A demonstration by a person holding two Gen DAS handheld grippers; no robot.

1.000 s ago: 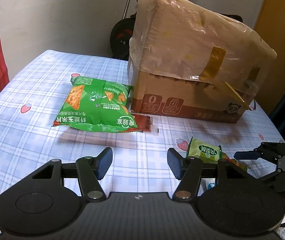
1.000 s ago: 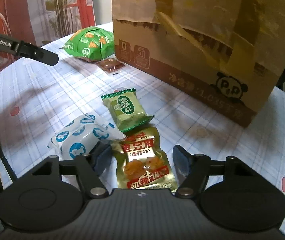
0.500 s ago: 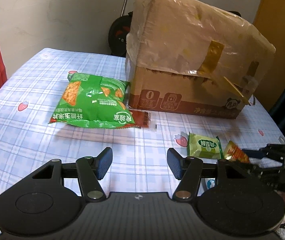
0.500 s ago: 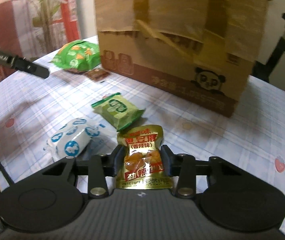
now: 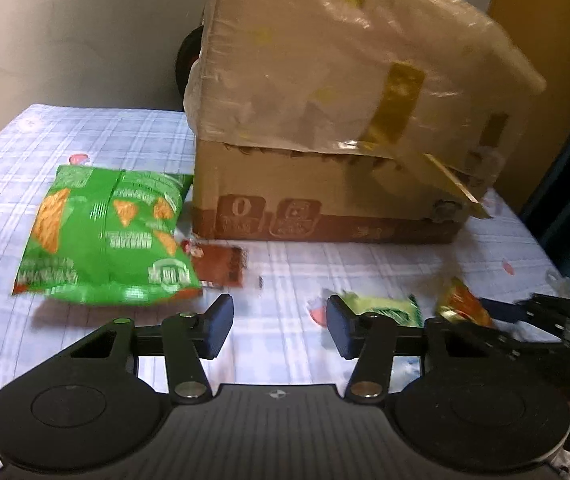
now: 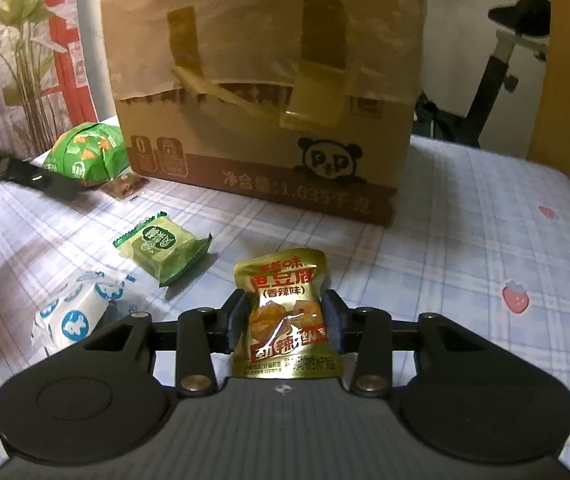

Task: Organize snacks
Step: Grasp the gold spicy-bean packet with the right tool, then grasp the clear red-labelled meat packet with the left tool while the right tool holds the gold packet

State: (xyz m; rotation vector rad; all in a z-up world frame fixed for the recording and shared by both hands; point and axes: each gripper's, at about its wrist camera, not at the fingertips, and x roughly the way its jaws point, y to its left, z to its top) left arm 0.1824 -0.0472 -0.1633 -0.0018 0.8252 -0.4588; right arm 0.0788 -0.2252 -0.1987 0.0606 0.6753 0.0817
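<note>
The right gripper (image 6: 284,322) is pinching a gold foil snack pouch w/ red lettering (image 6: 285,312); its jaws are pressed on both side edges, having just been closing on it. The pouch is standing up off the blue-checked tabletop (image 6: 485,240), w/ open cloth to its right out to the rounded edge. Just left are lying a small green wrapped snack (image 6: 163,250) and a white packet w/ blue prints (image 6: 71,316), apart from each other. A taped brown cardboard box (image 6: 269,120) is blocking the far side.

The left gripper (image 5: 279,330) is hovering over bare cloth, jaws spread w/ nothing between, though they've just been closing a bit. Ahead-left a big green chip bag (image 5: 105,236) is overlapping a dark red sachet (image 5: 219,266), both near the box's front edge.
</note>
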